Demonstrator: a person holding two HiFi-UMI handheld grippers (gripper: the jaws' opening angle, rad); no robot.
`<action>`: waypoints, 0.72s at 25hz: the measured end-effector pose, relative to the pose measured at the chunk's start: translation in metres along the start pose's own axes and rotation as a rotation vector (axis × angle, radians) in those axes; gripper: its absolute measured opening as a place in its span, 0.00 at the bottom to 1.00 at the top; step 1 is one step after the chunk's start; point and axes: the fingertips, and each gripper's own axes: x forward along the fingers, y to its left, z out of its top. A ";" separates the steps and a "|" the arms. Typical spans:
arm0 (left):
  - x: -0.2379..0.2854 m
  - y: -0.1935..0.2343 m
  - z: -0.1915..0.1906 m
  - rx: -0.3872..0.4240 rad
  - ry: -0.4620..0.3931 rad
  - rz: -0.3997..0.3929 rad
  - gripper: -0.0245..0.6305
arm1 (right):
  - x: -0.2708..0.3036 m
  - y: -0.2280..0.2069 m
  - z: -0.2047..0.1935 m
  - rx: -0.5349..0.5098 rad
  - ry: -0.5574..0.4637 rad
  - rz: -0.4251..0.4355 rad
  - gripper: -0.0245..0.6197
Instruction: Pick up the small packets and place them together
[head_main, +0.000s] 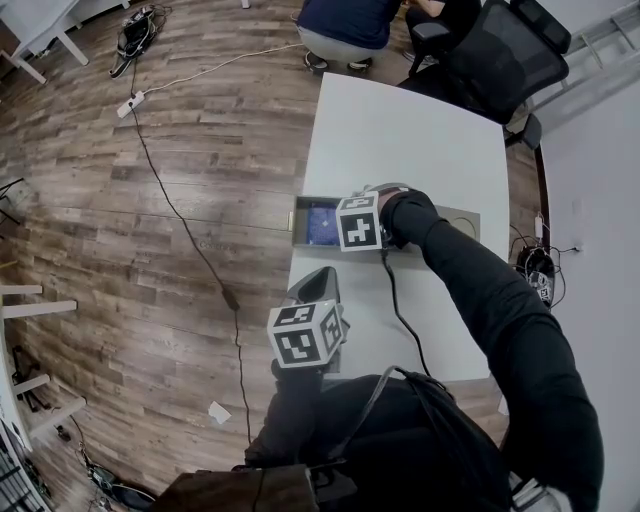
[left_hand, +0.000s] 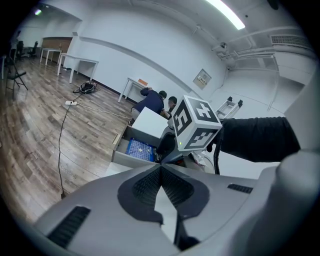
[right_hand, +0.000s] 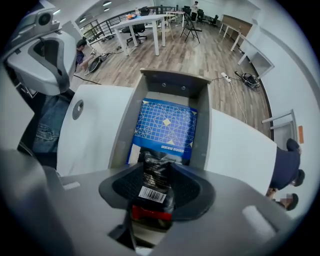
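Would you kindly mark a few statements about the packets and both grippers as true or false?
1. A blue packet lies inside the gray box. True.
2. The left gripper grips a packet. False: its jaws are together with nothing between them.
3. A black barcoded packet sits between the right gripper's jaws. True.
4. The right gripper is far from the gray box. False: it is right above the box.

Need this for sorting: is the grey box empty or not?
Not empty: a blue packet lies flat inside the grey box.
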 end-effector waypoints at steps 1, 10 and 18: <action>0.000 0.000 0.000 0.000 0.000 0.000 0.04 | 0.000 0.000 0.000 0.001 -0.004 -0.005 0.29; 0.001 0.000 -0.001 0.006 0.010 -0.006 0.04 | -0.009 -0.003 -0.003 0.009 -0.058 -0.039 0.13; 0.001 0.000 0.000 0.014 0.011 -0.004 0.04 | -0.063 -0.007 0.007 0.082 -0.253 -0.104 0.13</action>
